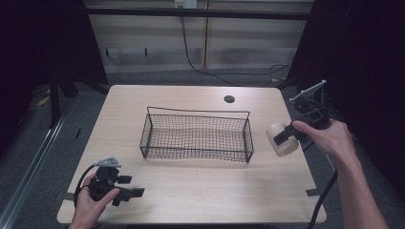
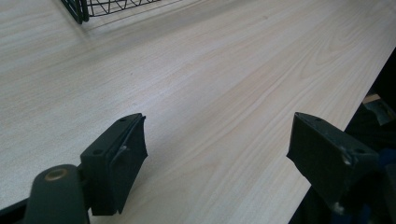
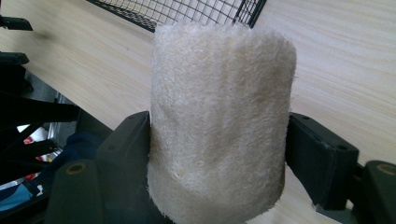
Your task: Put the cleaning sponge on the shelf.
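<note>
Fibrous and pale, the loofah roll (image 3: 219, 121) looks light, springy and easily crushed. Your right claw (image 1: 286, 136) holds it across its middle, above the bench (image 1: 200, 191) beside the wire basket (image 1: 197, 135); squeeze gently. Your left claw (image 2: 217, 158) gapes wide, empty.

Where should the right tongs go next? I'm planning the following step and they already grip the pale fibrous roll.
Probably leftward in the high view, to carry the roll over the wire basket before lowering. The right tongs clamp the roll beside the basket's right end, above the table; the basket holds nothing, and the left tongs rest open, far off.
</note>
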A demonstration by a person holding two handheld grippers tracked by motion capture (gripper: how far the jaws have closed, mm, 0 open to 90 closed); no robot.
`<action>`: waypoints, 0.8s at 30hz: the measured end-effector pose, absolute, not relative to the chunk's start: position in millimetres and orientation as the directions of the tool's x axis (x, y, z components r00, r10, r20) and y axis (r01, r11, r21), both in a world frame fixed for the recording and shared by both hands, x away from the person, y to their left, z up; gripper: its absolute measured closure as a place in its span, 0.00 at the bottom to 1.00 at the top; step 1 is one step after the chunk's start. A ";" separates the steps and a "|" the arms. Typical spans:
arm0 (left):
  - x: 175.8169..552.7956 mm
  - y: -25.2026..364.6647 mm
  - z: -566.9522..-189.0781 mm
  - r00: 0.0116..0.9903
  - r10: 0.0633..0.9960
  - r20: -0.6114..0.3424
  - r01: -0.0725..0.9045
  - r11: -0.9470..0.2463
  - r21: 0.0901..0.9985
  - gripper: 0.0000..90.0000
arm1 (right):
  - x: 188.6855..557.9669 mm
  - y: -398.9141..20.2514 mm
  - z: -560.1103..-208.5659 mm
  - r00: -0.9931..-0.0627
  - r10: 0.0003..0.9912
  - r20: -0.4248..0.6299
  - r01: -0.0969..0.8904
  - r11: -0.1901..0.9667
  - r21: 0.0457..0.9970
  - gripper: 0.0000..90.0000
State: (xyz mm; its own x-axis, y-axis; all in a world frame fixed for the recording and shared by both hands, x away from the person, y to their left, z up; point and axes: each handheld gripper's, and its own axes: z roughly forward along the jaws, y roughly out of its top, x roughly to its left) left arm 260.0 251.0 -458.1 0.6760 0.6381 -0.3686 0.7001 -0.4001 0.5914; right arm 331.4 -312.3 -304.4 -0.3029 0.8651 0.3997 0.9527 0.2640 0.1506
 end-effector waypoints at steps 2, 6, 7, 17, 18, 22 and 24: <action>260.0 251.0 -458.1 0.676 0.638 -0.368 0.700 -0.400 0.592 0.21 | 332.4 -309.4 -301.3 -0.307 0.864 0.400 0.951 0.268 0.152 0.29; 260.3 251.1 -458.2 0.682 0.633 -0.366 0.696 -0.409 0.590 0.21 | 335.7 -303.3 -298.6 -0.318 0.861 0.397 0.948 0.278 0.155 0.29; 260.2 251.0 -458.2 0.682 0.633 -0.366 0.696 -0.409 0.590 0.21 | 336.8 -301.0 -298.2 -0.320 0.861 0.395 0.947 0.281 0.155 0.29; 260.0 251.2 -458.1 0.678 0.637 -0.368 0.699 -0.402 0.592 0.21 | 348.2 -279.0 -297.5 -0.379 0.840 0.389 0.925 0.334 0.181 0.29; 260.0 251.2 -458.1 0.678 0.637 -0.367 0.698 -0.402 0.592 0.21 | 349.0 -277.1 -297.4 -0.384 0.837 0.390 0.923 0.338 0.185 0.29; 260.3 251.6 -457.8 0.680 0.633 -0.370 0.698 -0.405 0.591 0.21 | 352.5 -269.4 -296.2 -0.397 0.830 0.391 0.917 0.349 0.191 0.29; 260.1 251.6 -457.6 0.679 0.633 -0.371 0.699 -0.403 0.591 0.21 | 354.9 -265.2 -296.2 -0.402 0.829 0.389 0.915 0.354 0.192 0.29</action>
State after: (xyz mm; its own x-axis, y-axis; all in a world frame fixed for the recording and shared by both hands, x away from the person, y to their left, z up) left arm 260.1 251.6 -457.6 0.6789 0.6334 -0.3713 0.6990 -0.4030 0.5907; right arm 354.9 -265.2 -296.2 -0.4021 0.8291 0.3885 0.9153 0.3538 0.1922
